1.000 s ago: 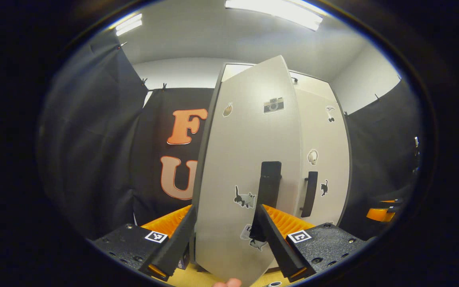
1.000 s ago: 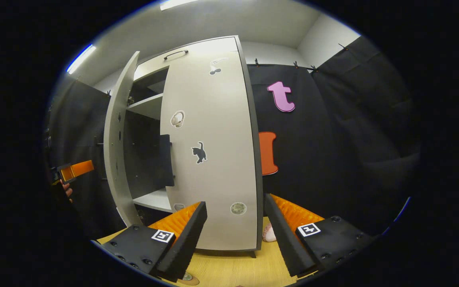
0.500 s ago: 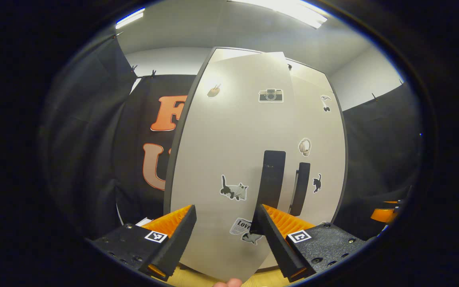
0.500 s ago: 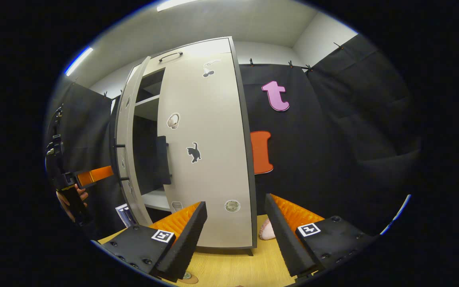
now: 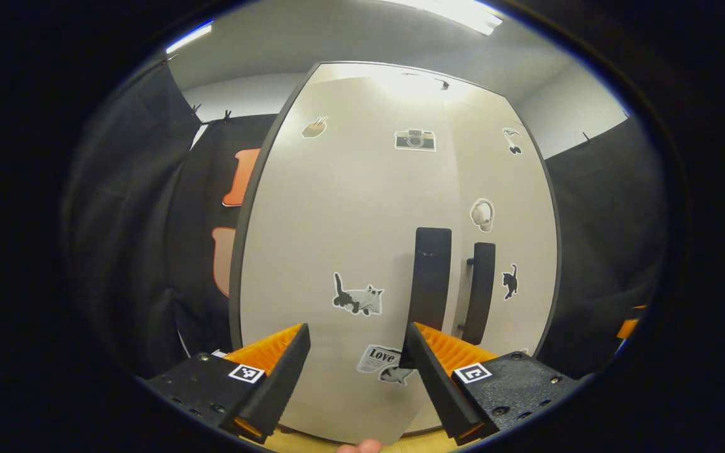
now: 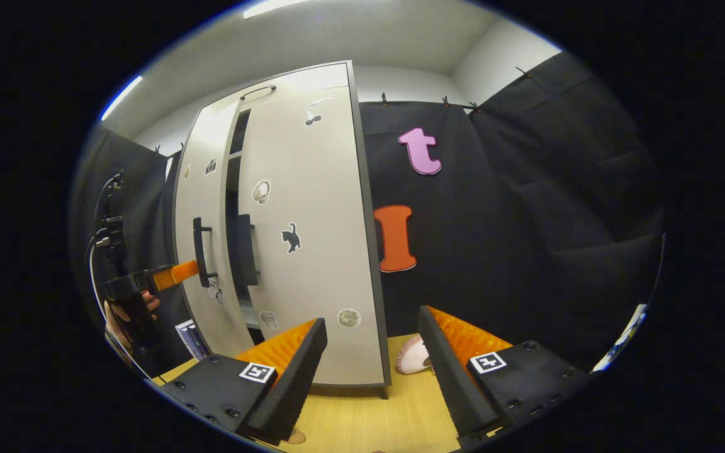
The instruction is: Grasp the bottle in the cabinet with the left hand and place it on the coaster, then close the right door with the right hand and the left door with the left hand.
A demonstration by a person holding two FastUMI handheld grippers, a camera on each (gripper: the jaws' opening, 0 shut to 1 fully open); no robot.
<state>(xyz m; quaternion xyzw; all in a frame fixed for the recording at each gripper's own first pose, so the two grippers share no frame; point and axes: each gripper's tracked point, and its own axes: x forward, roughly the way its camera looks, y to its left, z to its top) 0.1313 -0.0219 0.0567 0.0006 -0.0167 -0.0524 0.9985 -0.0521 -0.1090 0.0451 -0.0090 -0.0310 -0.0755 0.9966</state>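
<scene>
In the left gripper view you're pointing your left gripper [image 5: 353, 371] straight at the left door [image 5: 343, 251], fingers spread wide with nothing between them; its dark handle [image 5: 430, 277] is sitting just above your right-hand finger, and the right door [image 5: 501, 239] is lying flush beside it. In the right gripper view your right gripper [image 6: 369, 365] is hanging spread apart too, over the wooden table [image 6: 369, 421]; the left door is standing a crack ajar there, and I can't tell where the bottle is.
</scene>
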